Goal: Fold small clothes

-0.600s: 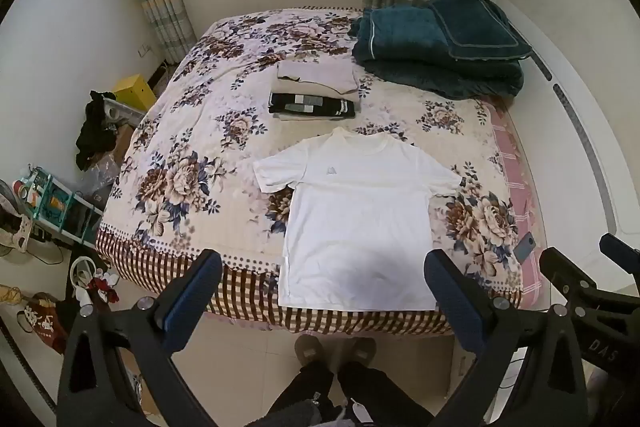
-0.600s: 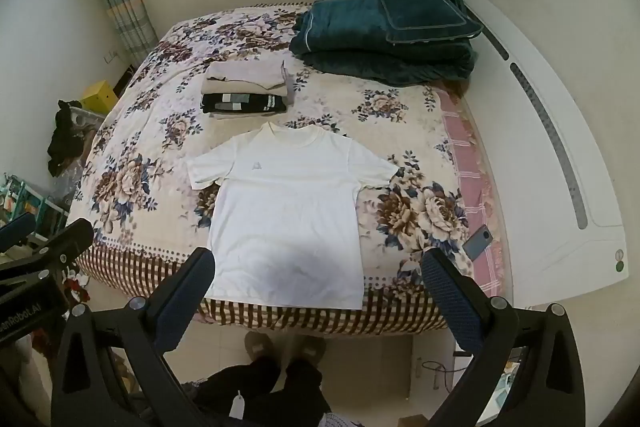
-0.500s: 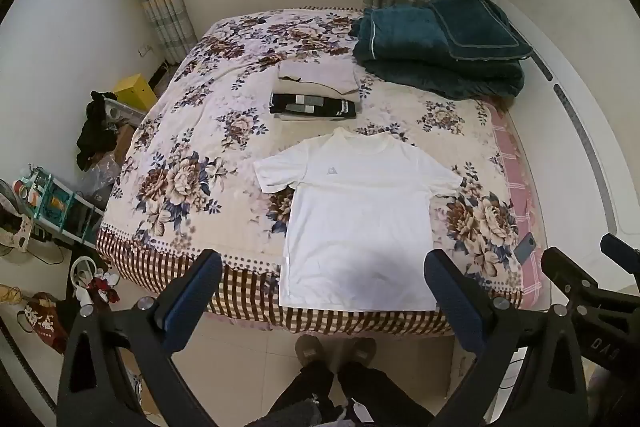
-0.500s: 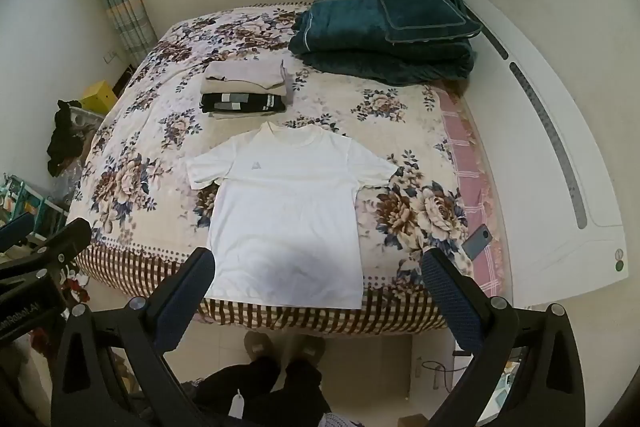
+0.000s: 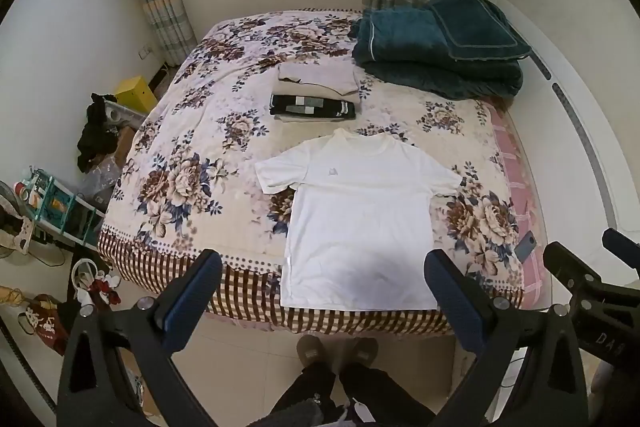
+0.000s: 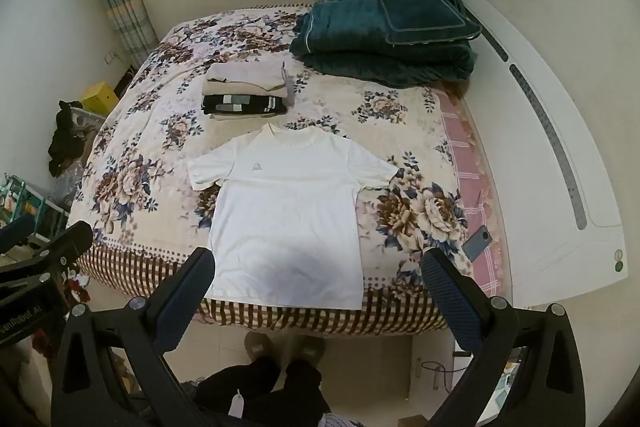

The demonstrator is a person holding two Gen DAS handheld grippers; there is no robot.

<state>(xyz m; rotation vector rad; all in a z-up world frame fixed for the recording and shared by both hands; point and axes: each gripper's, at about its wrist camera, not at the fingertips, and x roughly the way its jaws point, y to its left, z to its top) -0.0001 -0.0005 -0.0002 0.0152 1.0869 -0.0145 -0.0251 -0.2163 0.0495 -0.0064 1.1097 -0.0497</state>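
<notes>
Already a stack of folded clothes (image 5: 316, 93) sits mid-bed, while the white T-shirt (image 5: 360, 223) lies flat and unfolded near the foot edge of the bed (image 5: 188, 131), hem toward the person's feet; I judge its folding not yet begun. Both the left gripper (image 5: 324, 291) and the right gripper (image 6: 320, 287) hang above it, spread wide, empty. Against the earlier frames nothing has visibly shifted.

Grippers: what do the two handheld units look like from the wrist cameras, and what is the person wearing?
Both the left gripper and right gripper have black angular frames with silver bolts and two fingers faced with blue textured pads. White lettering marks each body, only partly readable. The person wears dark trousers and brown slippers.
</notes>
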